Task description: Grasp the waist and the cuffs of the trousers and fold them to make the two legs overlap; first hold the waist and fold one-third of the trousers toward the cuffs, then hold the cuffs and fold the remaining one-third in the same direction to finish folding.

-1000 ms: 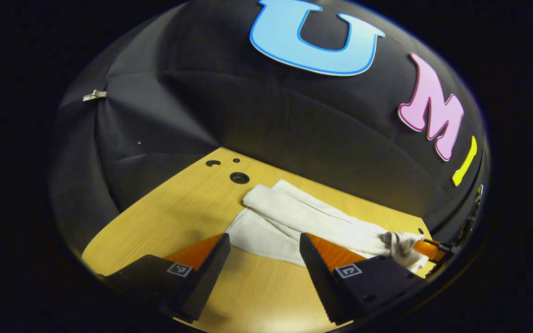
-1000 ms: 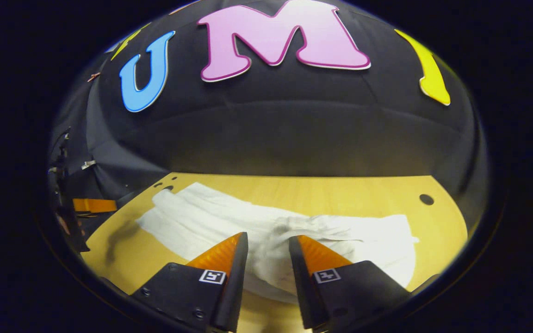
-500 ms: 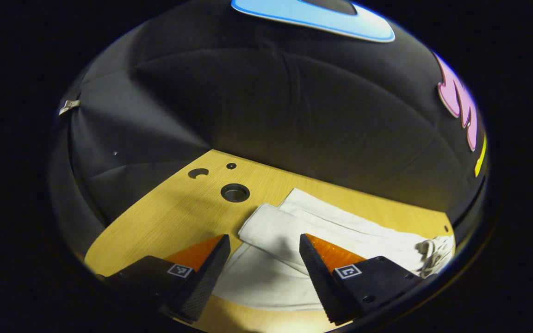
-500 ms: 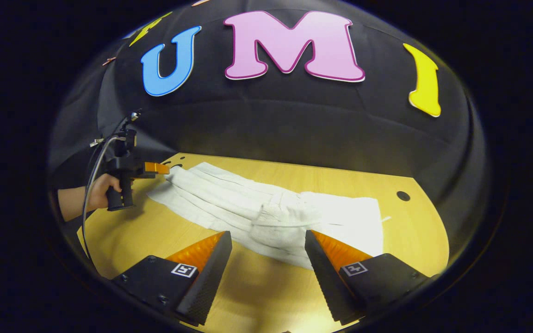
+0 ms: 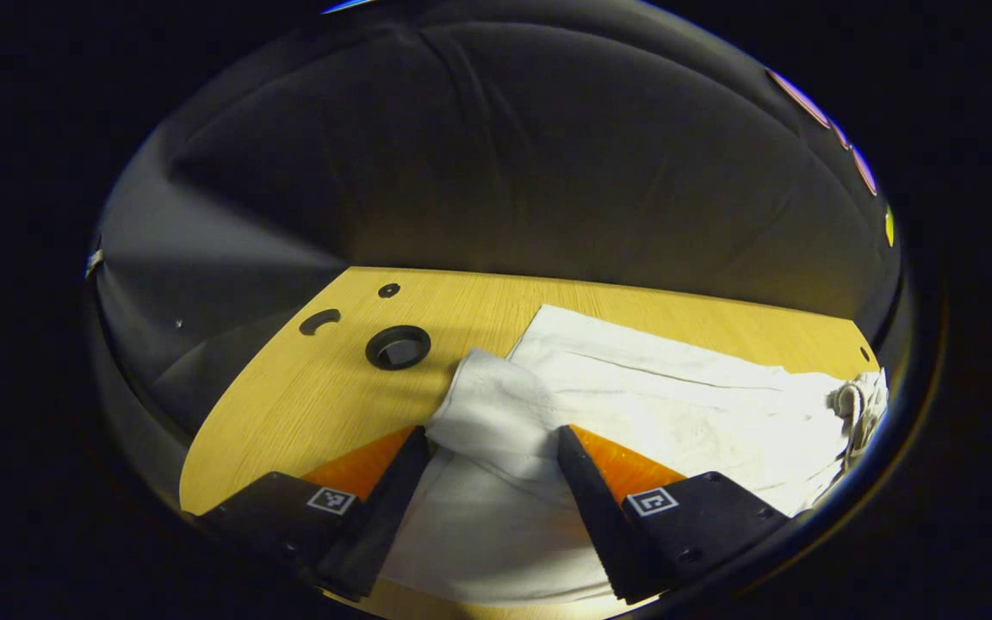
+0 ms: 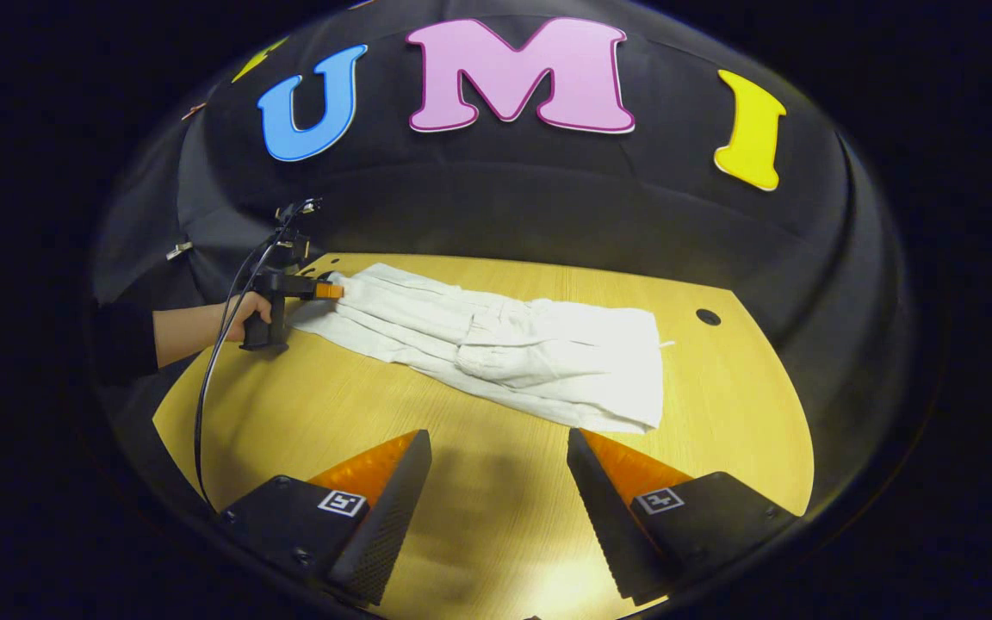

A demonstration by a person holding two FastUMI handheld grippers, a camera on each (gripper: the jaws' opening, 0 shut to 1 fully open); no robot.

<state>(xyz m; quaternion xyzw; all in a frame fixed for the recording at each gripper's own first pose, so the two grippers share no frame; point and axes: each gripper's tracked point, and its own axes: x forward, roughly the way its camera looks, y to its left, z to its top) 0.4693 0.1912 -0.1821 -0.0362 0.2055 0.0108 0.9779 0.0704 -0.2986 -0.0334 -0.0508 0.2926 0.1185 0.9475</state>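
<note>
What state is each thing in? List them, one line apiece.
trousers: lying flat on the table, legs overlapped, waist end folded over the middle.
left gripper: open, fingers astride the cuff end.
right gripper: open, above bare table, apart from the trousers.
table: bearing the trousers.

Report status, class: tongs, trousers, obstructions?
Left tongs open, straddling the cuff end. Right tongs open, above bare table. Trousers flat, waist folded over. Nothing in the way.
</note>
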